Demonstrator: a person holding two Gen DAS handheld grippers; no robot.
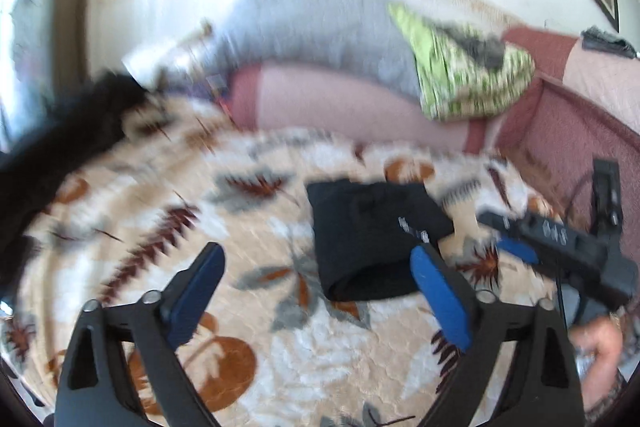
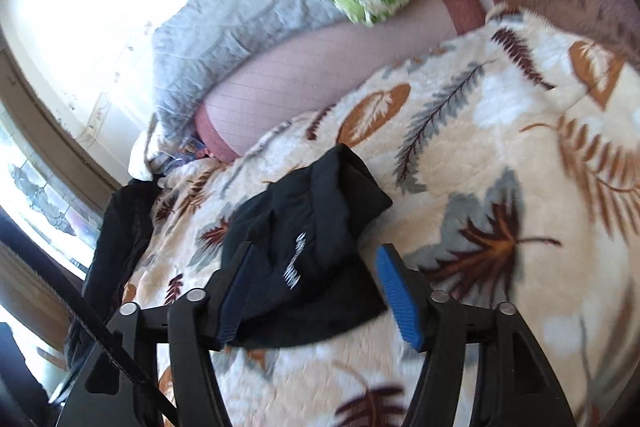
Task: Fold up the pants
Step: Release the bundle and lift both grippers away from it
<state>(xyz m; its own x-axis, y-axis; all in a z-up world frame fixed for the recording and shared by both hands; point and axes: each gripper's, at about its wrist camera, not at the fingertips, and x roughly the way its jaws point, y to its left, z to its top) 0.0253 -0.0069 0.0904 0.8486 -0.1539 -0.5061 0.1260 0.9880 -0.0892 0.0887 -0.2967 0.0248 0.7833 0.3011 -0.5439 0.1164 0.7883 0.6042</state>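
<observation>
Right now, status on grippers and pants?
Left gripper open, empty. Right gripper open, straddling folded black pants on leaf blanket. Nothing in the way.

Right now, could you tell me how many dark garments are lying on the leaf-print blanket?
2: folded black pants mid-blanket between the open right gripper fingers; another dark garment at the blanket's left edge.

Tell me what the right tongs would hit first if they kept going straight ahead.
Most likely the folded black pants. The open right tongs point straight at them, the bundle lying between the fingers on the leaf-print blanket. Depth is hard to judge through the fisheye.
</observation>
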